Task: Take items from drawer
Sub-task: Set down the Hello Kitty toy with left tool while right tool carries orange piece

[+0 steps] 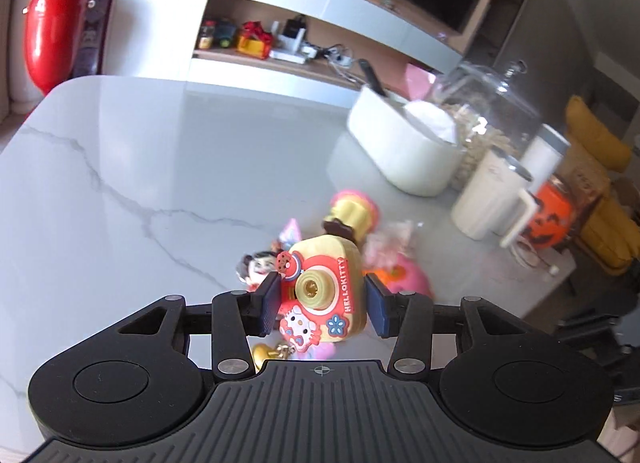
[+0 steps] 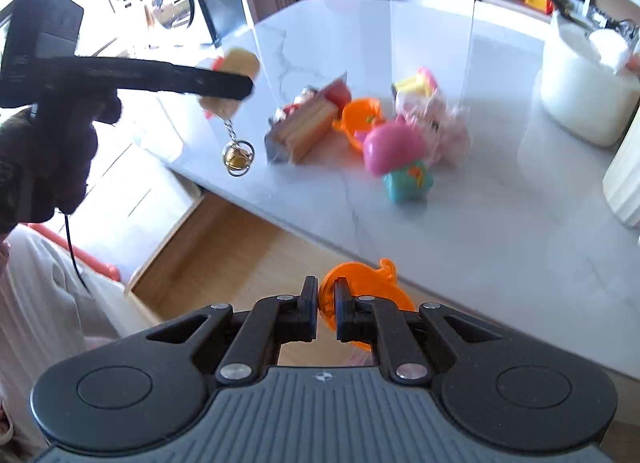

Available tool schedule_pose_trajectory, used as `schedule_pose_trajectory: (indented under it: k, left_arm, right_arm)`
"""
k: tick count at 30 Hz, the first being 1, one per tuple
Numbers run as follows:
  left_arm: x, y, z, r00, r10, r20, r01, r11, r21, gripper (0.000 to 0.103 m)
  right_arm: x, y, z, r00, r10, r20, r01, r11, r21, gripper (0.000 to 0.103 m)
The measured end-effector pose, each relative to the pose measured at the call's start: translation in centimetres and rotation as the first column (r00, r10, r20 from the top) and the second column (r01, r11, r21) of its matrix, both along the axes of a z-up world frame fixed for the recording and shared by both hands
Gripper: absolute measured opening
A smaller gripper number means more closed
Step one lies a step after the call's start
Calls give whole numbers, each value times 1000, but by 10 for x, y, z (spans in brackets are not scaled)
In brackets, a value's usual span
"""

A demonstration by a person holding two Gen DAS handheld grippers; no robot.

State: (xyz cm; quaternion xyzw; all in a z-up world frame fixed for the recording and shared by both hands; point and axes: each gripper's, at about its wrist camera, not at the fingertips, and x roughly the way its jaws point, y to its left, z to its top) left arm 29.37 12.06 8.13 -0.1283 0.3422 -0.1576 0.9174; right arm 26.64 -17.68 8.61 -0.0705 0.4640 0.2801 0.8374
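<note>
- The toy camera [image 1: 324,295], a Hello Kitty keychain piece, is held above the marble worktop [image 1: 120,183], over the pile of small toys lying towards the worktop's near edge. It looks like light, hollow, stiff plastic with glossy sides, so it could slip if squeezed off-centre.
- The left gripper [image 1: 322,303] has its jaws part-way closed on the camera's two flat sides; that is the best place to grip, since the lens and raised stickers give uneven faces.
- A chain with a gold bell [image 2: 237,157] hangs loose under it and will likely swing; I judge it may snag on the other toys as the camera is set down.
- The right gripper [image 2: 326,311] is nearly closed on the thin rim of an orange plastic cup [image 2: 360,287], above the open wooden drawer [image 2: 224,263] at the worktop's near edge. The rim is thin and probably flexes, so the hold looks less sure.
- The white container [image 1: 400,151] stands towards the worktop's far right side, well apart from the toys.
</note>
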Motion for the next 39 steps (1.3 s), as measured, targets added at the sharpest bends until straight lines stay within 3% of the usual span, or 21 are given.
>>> schedule_pose_trajectory:
  k: [4,9,12,14,18,23,25,27,29,33,37,39]
  left_arm:
    - [27,13,-31,995,93,-29,-94,995,-39,50]
    - [25,31,-30,985,169,24,-167,984,-53,51]
    - [12,30,-19,986,120,118,-124,992,30,50]
    - [7,24,-21,993,56,105,-70,989,129,50]
    - [-4,36,-27,996,58,69,-66,991,119,50]
    - [-27,56,-11,989,96,115,-105,992,76,50]
    - [-36,51,-2,988,42,150,-51,997,58,50]
    - [-42,39,3,982,-69,174,60,997,56,50]
    - [-48,12,5,951,-264,159,254,964,81,50]
    - [-70,-61,-15,828,-559,51,538,817,208,50]
    - [-84,-130,-66,731,-661,-168,675,668,313,49]
    - [-84,-152,-89,713,-651,-262,700,637,323,49]
  right_arm:
    - [19,9,15,993,-65,97,67,998,-17,8]
    - [44,38,27,978,-22,207,34,998,-53,8]
    - [67,64,24,964,-3,266,26,996,-83,8]
    - [90,80,19,967,-13,254,31,997,-65,8]
    - [126,104,5,973,-37,229,55,996,-72,10]
    - [139,84,9,979,-116,170,112,993,33,47]
    - [133,72,16,974,-125,189,117,992,52,49]
    - [121,54,26,971,-125,203,112,991,74,49]
    - [106,36,35,969,-123,213,107,991,85,52]
    - [58,-6,38,965,-112,238,99,993,66,60]
    - [16,-45,13,969,-114,219,118,993,-5,68]
    - [1,-63,-9,970,-133,202,146,988,-52,68]
